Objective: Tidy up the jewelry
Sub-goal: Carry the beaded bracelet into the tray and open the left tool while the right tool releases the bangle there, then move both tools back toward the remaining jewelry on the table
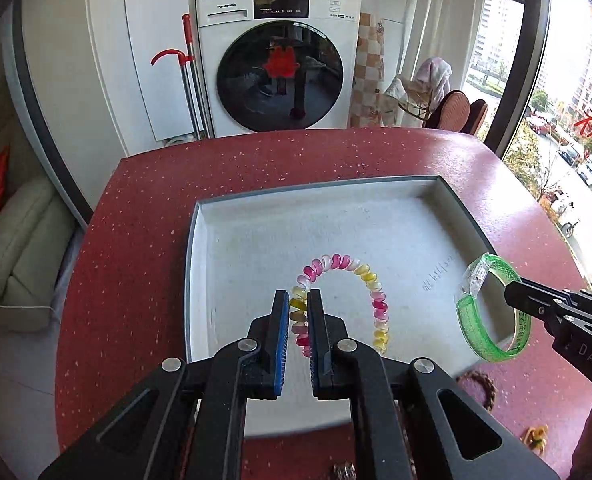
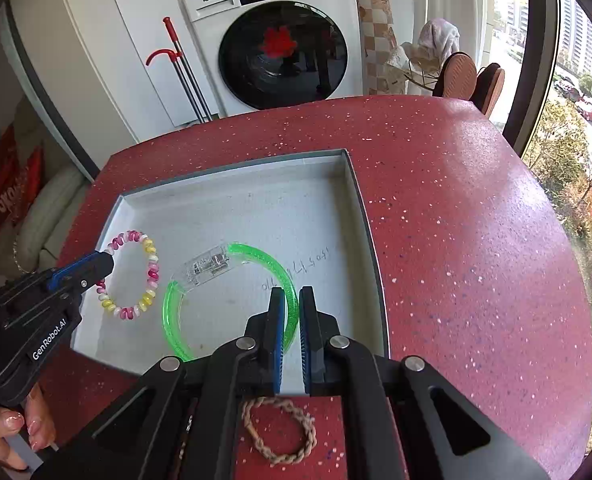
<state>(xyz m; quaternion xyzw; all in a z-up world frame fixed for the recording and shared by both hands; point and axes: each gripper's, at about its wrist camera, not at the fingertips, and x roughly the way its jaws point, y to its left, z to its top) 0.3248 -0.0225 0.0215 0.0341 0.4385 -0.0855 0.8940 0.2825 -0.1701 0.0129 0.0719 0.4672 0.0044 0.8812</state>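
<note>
Item 1, tray [image 1: 200, 240]: grey, shallow, square, seated on my red speckled counter [image 1: 144, 216] ahead of both grippers. Its floor shows faint handwriting and I see nothing lying loose on it; both bracelets hang above it in my jaws, and I cannot tell whether either brushes the floor.

Item 2, coil bracelet [image 1: 338, 262]: pink, yellow and clear spiral loops. My left gripper [image 1: 298, 304] is clamped on its near-left stretch, blue pads [image 1: 282, 328] pressed to either side; the rest of the ring arcs forward and to the right of the fingertips.

Item 3, green bangle [image 2: 284, 268]: translucent green band with a clear clasp block at its far side. My right gripper [image 2: 292, 304] is pinched on its near-right section, the band running between the 2 jaws; the ring extends forward and to the left of the tips, over the tray's right half.

Item 4, braided cord bracelet [image 2: 280, 428]: tan, lying on the counter outside the tray, below and behind the right gripper's fingers.

Item 5, hand [image 2: 16, 428]: painted nails, wrapped around the left gripper's handle, seen at the lower left of the right wrist view.

Item 6, small yellowish object [image 1: 536, 436]: on the counter, behind the right gripper; too blurred to identify.
</note>
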